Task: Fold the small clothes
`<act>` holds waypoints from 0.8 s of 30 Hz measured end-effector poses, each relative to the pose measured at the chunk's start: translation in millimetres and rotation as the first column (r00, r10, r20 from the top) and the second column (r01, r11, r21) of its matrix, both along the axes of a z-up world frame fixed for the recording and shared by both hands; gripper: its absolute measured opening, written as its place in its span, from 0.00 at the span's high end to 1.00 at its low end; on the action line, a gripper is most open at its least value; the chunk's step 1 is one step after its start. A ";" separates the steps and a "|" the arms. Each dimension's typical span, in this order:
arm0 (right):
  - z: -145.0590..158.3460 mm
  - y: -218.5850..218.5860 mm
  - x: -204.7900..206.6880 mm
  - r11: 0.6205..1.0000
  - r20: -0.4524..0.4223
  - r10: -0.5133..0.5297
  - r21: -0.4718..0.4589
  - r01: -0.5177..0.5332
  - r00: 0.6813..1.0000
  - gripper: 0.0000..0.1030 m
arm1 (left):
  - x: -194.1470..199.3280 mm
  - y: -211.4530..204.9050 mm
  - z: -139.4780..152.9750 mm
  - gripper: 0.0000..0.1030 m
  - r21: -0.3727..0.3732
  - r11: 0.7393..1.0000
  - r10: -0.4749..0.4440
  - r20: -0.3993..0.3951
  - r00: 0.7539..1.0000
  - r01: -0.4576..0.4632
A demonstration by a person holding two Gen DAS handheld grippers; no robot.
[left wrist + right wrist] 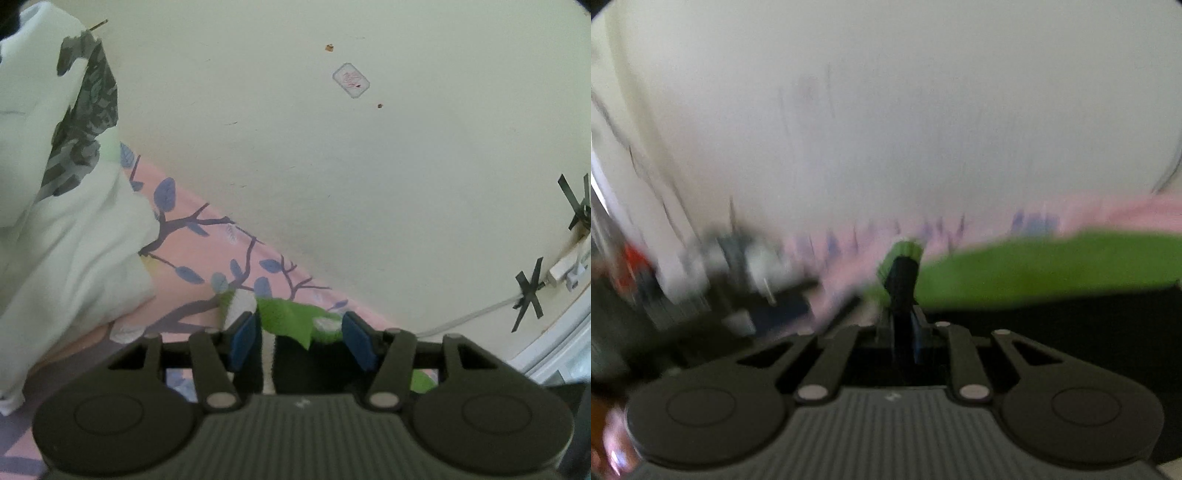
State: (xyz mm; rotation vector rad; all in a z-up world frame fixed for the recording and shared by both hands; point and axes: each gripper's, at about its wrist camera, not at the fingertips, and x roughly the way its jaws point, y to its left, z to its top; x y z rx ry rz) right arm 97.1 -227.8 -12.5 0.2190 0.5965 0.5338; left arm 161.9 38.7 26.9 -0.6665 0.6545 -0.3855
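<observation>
Spreading across the pink leaf-print sheet (207, 254), whose far edge meets the cream wall (332, 166), the green-and-black garment (1052, 258) seems mid-fold, so the next move calls for carrying its held edge over. White bedding (74, 236) crowds the left (open room lies rightward). The right gripper (903, 321) pinches the garment's cuff, while the left gripper (299, 338) stands spread, cloth lying loose between its pads.

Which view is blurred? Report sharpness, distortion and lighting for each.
Left wrist view: sharp, evenly lit, no glare; fisheye bends the wall edge; left gripper open around a green-and-black garment. Right wrist view: heavy motion blur smears everything; right gripper looks shut on dark cloth with a green cuff.
</observation>
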 end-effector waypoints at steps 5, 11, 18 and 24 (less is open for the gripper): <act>-9.4 39.9 -35.4 0.936 0.115 0.234 -0.295 -0.192 0.965 0.50 | -0.6 -1.9 0.4 0.43 0.015 1.000 -0.012 0.010 1.000 0.012; 18.1 -22.1 -73.8 0.963 0.257 0.196 -0.231 -0.137 0.946 0.58 | -3.0 -6.0 -0.8 0.43 0.035 0.999 -0.029 0.017 0.999 0.028; 23.1 -147.3 -23.4 0.922 0.217 -0.291 -0.197 0.334 0.932 0.44 | -8.7 -24.0 4.4 0.43 0.128 0.989 -0.079 0.053 0.995 0.072; -17.8 -175.2 12.3 0.875 0.095 -0.379 -0.287 0.389 0.921 0.96 | -2.7 -48.1 -5.0 0.48 0.272 0.954 -0.132 0.014 0.991 0.124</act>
